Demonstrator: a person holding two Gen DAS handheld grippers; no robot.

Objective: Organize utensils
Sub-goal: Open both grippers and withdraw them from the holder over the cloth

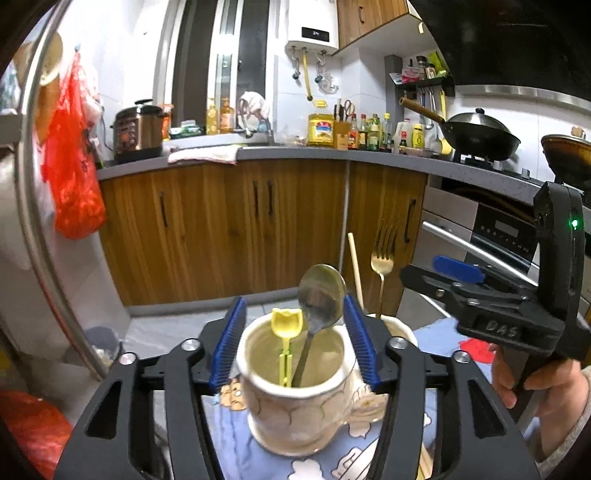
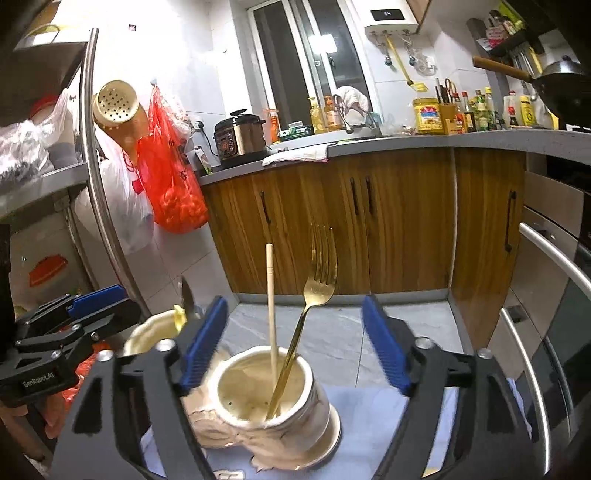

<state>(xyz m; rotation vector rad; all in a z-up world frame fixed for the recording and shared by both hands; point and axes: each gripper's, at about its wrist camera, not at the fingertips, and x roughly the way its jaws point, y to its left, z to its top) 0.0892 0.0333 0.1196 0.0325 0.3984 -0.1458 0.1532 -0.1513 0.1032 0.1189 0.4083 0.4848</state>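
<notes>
While both grippers (image 1: 295, 341) (image 2: 295, 345) stood open, holding nothing, the hard cup (image 1: 295, 387) looked breakable; grip its sides

Grey counter (image 2: 388, 144) over wood-grain cabinet doors (image 2: 317, 221) with dark handles, above a pale tiled floor (image 2: 332, 332). At the back, white wall tiles (image 2: 207, 74), a dark window (image 2: 295, 62) reflecting a lamp, a white water heater (image 2: 391, 16). Near the counter's left corner a pressure cooker (image 2: 240, 137); on the wall a red bag (image 2: 173, 184); toward the right end bottles (image 2: 476, 110) and a black wok (image 1: 480, 134).
</notes>
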